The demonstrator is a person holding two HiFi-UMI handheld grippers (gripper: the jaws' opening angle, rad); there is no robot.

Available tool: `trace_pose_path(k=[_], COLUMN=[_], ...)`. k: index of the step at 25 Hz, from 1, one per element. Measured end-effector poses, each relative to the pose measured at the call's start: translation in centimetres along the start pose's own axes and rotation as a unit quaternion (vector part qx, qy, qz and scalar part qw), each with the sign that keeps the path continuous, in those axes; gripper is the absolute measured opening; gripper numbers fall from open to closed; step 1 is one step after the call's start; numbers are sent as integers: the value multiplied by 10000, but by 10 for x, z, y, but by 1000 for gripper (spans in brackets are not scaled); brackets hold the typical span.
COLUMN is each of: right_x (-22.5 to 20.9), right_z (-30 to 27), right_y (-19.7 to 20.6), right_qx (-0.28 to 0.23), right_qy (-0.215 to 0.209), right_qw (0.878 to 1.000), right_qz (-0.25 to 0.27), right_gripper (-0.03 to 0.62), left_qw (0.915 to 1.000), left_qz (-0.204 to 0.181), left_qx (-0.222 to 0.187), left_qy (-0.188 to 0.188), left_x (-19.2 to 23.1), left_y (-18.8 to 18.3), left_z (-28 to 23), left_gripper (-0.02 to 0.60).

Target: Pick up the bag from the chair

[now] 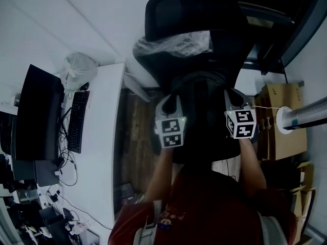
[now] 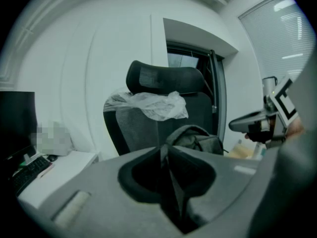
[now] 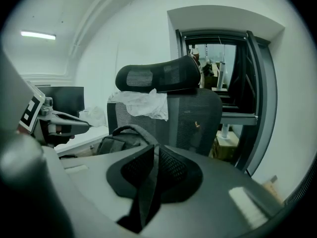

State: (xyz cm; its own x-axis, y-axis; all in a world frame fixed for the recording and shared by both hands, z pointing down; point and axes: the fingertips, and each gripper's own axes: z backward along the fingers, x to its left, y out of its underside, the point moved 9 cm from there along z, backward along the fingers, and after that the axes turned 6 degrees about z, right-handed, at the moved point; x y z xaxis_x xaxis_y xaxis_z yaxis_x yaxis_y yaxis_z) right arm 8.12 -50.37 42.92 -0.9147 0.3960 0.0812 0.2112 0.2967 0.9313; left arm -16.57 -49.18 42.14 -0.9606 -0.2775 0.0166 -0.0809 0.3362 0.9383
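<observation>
Grey bag (image 3: 118, 143) lay on the chair (image 3: 194, 117), ungrasped; left gripper (image 2: 167, 150) and right gripper (image 3: 151, 151) hung closed, seemingly empty; next, they had to open and reach in

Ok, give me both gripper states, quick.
Left hand-held gripper: closed, seemingly on a strap.
Right hand-held gripper: closed, seemingly on a strap.

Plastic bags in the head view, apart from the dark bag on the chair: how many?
2. One clear plastic bag is draped over the chair back. One white plastic bag sits at the far end of the desk, past the keyboard. Floor clutter may hide others.
</observation>
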Motion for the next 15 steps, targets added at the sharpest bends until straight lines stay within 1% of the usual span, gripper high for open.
trace_pose_path(k=[4, 7, 9, 11, 15], right_x=[2, 4, 4, 3, -7], right_z=[-16, -28, -36, -45, -62], right_y=[4, 6, 8, 9, 16], right_qx=[111, 182, 230, 276, 409], right_qy=[-172, -428, -585, -641, -685], right_qw=[9998, 9989, 9980, 9975, 9967], right_qz=[41, 67, 92, 135, 111], right_gripper=[104, 158, 201, 236, 298], left_qw=[9998, 9993, 9986, 9977, 9957], left_qz=[-53, -82, -99, -117, -116], left_qx=[136, 277, 373, 475, 631], left_qy=[122, 239, 359, 475, 663], left_x=[4, 9, 10, 12, 13], left_y=[3, 6, 8, 12, 18], left_z=[-15, -27, -36, -46, -66], left_gripper=[135, 222, 258, 302, 341])
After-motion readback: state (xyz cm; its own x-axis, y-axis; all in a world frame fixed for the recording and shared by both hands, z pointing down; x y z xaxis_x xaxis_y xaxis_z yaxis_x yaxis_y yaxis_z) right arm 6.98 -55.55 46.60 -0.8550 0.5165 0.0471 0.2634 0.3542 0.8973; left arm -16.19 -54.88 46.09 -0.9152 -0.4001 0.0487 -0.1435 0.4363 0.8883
